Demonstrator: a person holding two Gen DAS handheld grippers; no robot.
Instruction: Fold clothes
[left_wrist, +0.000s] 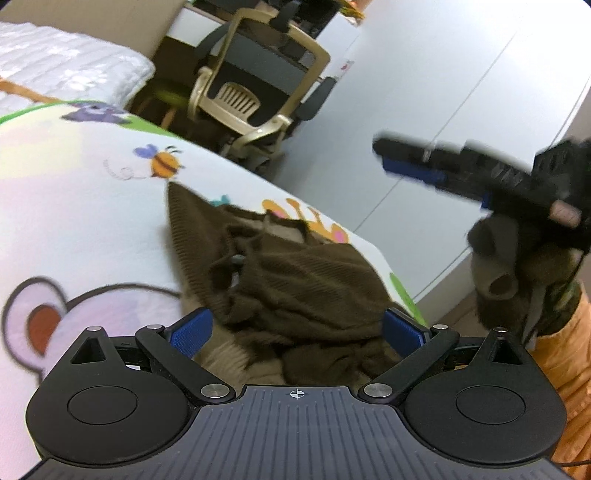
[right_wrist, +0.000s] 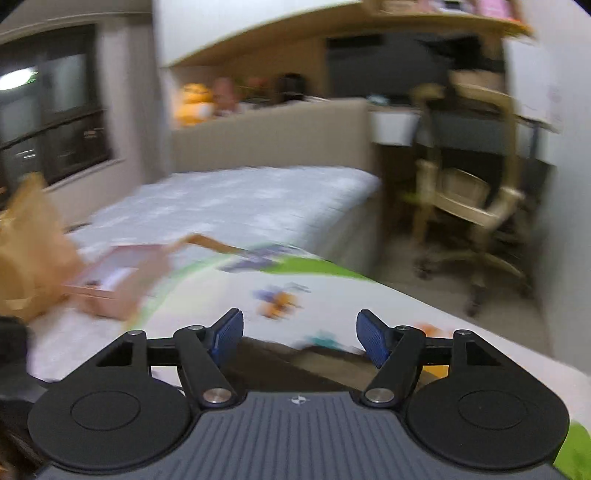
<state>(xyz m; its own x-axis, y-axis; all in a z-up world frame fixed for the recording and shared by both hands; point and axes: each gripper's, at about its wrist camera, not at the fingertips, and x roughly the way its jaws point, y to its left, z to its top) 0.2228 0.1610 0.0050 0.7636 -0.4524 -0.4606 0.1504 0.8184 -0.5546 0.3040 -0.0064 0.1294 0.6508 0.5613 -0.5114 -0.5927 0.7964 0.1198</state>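
Seen only from the left wrist view: a brown knitted garment (left_wrist: 295, 280), crumpled in a heap on the cartoon-print bedsheet (left_wrist: 92, 206), just right of the printed bee (left_wrist: 162, 164) and spilling toward the bed's right edge. Left gripper (left_wrist: 295, 330) low over the near end of that heap, blue pads spread wide on either side of the cloth, not pinching it. Further right in the same view, well right of the garment and raised off the bed, the right gripper (left_wrist: 417, 166), blurred, carried by a dark-gloved hand (left_wrist: 554, 206) above an orange sleeve (left_wrist: 569, 354).

Seen only from the right wrist view, all smeared by motion: a tan paper bag (right_wrist: 33, 251) and a pink box (right_wrist: 118, 277) far left of the garment, a white quilt (right_wrist: 236, 206) behind, plush toys (right_wrist: 195, 103) on the headboard ledge. Right gripper (right_wrist: 299, 341) released, jaws apart with nothing between them; a strip of brown cloth (right_wrist: 280, 354) lying below.

Beige office chair (left_wrist: 251, 85) caught by both cameras, beyond the garment, off the bed.

No legible writing anywhere; only a small crosshair mark (left_wrist: 296, 394) on the gripper body.

Bare sheet wide open left of the garment; right of it, a thin margin, then the mattress edge against white cabinet doors (left_wrist: 443, 92)
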